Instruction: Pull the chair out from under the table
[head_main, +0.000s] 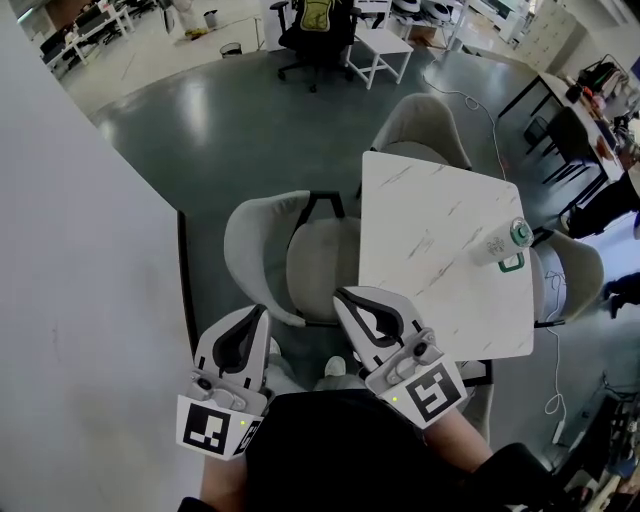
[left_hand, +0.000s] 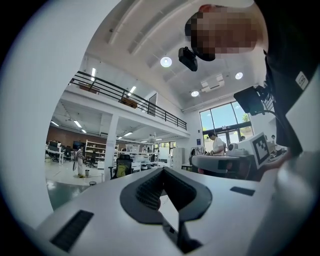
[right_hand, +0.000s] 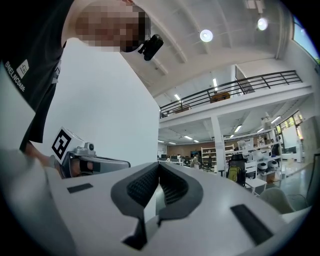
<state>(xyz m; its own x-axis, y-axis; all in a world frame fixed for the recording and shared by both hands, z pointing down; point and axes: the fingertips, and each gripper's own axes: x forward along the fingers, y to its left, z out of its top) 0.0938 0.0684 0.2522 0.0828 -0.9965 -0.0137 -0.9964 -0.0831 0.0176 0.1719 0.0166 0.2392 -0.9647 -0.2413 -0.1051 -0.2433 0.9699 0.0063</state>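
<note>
In the head view a beige shell chair (head_main: 272, 250) stands at the left side of a white marble-top table (head_main: 430, 250), its seat partly under the table edge. My left gripper (head_main: 262, 312) and right gripper (head_main: 343, 296) are held side by side close to my body, on the near side of the chair and pointing toward it. Both are shut with nothing between the jaws. In the left gripper view the left gripper (left_hand: 162, 170) has its jaws together, and so does the right gripper (right_hand: 159, 165) in its own view. Neither gripper view shows the chair.
A bottle with a green cap (head_main: 508, 242) lies on the table's right side. Two more beige chairs stand at the far side (head_main: 420, 122) and the right (head_main: 572, 272). A white partition wall (head_main: 80, 260) runs along the left. A black office chair (head_main: 315, 35) stands farther off.
</note>
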